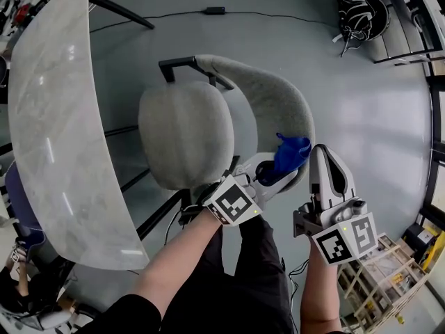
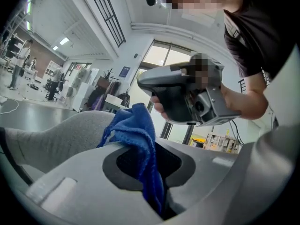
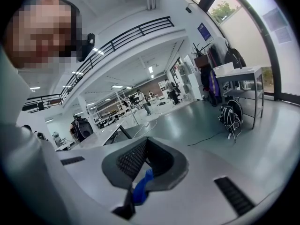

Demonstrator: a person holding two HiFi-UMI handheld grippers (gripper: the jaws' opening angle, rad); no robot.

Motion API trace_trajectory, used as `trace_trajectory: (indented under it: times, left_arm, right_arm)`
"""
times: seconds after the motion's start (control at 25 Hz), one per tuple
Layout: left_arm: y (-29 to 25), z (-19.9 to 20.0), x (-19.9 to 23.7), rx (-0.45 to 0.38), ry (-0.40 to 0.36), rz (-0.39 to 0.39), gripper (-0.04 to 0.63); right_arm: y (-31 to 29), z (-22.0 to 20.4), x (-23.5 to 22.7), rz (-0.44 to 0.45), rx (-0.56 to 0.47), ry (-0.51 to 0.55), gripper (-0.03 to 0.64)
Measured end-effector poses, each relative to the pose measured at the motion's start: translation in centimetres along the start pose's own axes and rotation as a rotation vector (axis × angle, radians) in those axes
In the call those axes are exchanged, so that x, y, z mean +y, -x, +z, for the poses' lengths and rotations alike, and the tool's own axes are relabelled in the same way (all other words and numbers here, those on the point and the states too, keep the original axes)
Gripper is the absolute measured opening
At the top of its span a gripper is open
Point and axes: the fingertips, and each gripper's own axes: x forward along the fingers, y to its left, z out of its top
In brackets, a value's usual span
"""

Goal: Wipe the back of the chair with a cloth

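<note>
Where left tool (image 2: 150, 168) clamps, cloth (image 2: 133, 130) bunches.

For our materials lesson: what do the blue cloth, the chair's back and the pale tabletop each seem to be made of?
Blue cloth: soft napped textile, probably microfibre; it shows a fuzzy surface and limp folds.
Chair back: grey woven upholstery with a matt, speckled look.
Tabletop: glossy and faintly veined, so marble or a marble-look laminate; the pictures cannot settle which.

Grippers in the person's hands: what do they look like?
Both the left gripper and right gripper are pale grey moulded shells whose jaws have black ribbed pads. Each carries a white cube printed with black square markers. The person wears a black short-sleeved top.
</note>
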Motion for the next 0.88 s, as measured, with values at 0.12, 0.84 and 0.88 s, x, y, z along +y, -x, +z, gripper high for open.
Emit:
trace_trajectory:
  times: [0.12, 0.84, 0.88]
  left_arm:
    - [0.4, 0.2, -0.8, -0.005, 0.016, -0.021, 0.057]
    - [6.2, -3.7, 23.8, 0.034, 0.009, 0.538, 0.057]
    - [5.6, -4.6, 24.1, 0.052, 0.021, 0.527, 0.057]
  right_arm:
    - [-0.3, 0.1, 0.2, 0.008, -0.006, -0.013, 0.014]
    - [-3.9, 0.6, -1.0, 0.013, -0.028, 0.006, 0.014]
    - [-4.0, 0.5, -1.1, 0.013, -0.025, 0.010, 0.014]
